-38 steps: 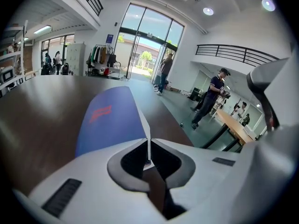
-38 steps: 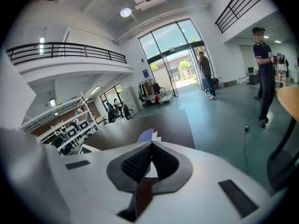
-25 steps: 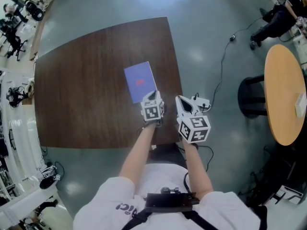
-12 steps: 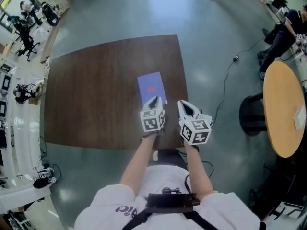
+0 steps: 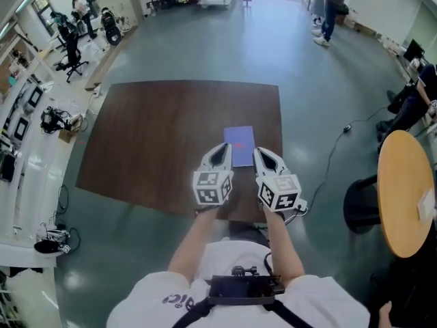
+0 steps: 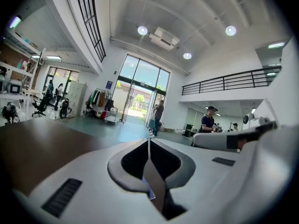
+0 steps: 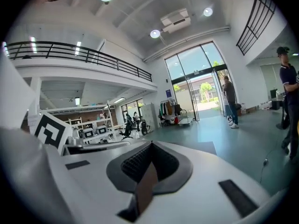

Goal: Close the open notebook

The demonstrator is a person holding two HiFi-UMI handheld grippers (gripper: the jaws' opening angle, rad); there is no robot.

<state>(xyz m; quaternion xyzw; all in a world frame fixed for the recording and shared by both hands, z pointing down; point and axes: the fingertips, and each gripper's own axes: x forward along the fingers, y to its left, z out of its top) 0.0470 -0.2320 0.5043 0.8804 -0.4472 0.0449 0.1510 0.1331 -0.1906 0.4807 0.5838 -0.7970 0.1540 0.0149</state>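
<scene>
A blue notebook (image 5: 240, 145) lies closed and flat on the dark brown table (image 5: 157, 135), near its front right part. Both grippers hang above the table's front edge, just short of the notebook. My left gripper (image 5: 221, 147) is at the notebook's near left corner, my right gripper (image 5: 260, 151) at its near right corner. Neither touches it. In the left gripper view the left gripper (image 6: 148, 144) has its jaws pressed together, and a sliver of blue shows below the seam. The right gripper (image 7: 150, 146) is likewise shut on nothing. Both point almost level into the hall.
A round light wooden table (image 5: 404, 190) and a black stool (image 5: 362, 203) stand at the right, with a cable (image 5: 334, 149) across the green floor. White workbenches (image 5: 24, 156) line the left. A person (image 5: 332, 5) stands far back near the entrance.
Both grippers have risen off the table and tipped up towards level, the left one more. The head view has swung up, showing more of the hall. The notebook lies closed and unmoved.
</scene>
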